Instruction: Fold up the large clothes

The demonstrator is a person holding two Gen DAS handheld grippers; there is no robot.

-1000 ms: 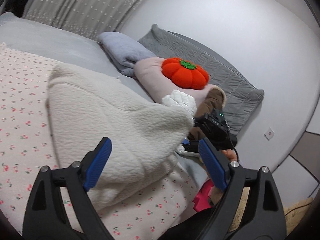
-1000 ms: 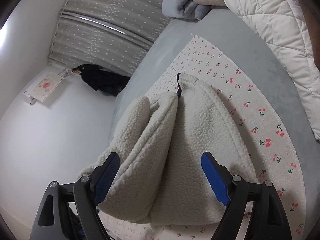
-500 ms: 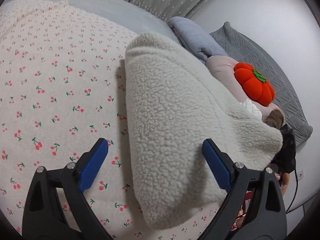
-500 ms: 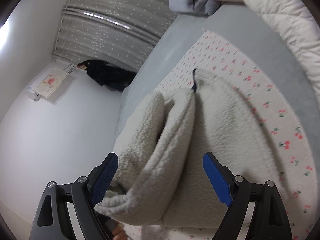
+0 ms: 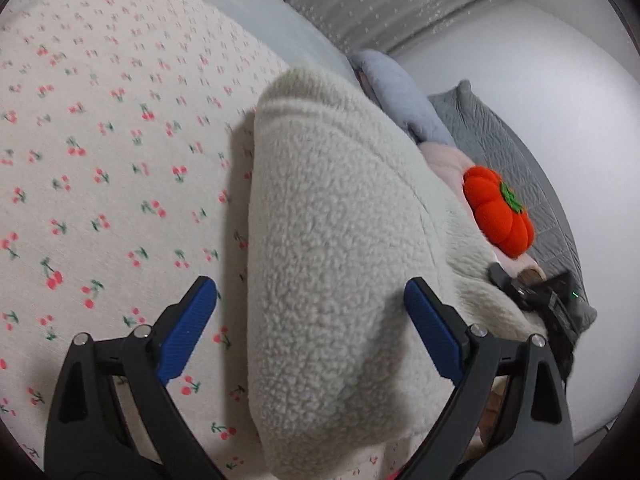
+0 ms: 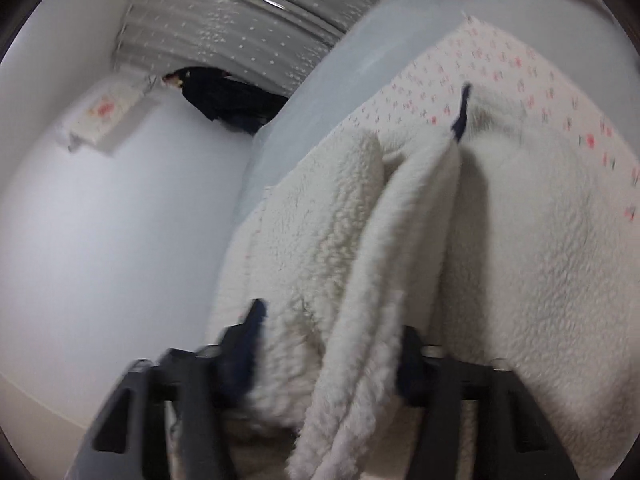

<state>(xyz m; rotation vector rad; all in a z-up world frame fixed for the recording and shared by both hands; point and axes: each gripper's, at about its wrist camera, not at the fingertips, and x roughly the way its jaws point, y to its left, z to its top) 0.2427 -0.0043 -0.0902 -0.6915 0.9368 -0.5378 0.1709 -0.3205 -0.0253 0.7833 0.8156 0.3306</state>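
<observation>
**foldnoob:** ok so the right gripper [image 6: 328,356] has just been closing, and its fingers [image 6: 244,344] sit narrow with a fat bunch of the white fleece garment [image 6: 400,240] between them. The shot is smeared, but the pads look pressed into the pile, so I'd call it a grip. The left gripper [image 5: 310,328] is spread wide, blue pads either side of the fleece's [image 5: 328,240] near end and not touching it.

**laundrydad:** And the fleece itself?

**foldnoob:** Humped up in thick layers on the cherry-print sheet [image 5: 100,160], which lies on the grey bed [image 6: 320,92]. Pillows and an orange pumpkin cushion [image 5: 498,216] are further back.

**laundrydad:** My worry is that the right one only bites some of the layers. Fleece is thick and springy, so an inner layer could slide out and the fold would sag open. And if the left closes on just the top fuzz, one side would lift and the whole thing would twist. It could also drag the sheet into a wrinkle.
</observation>
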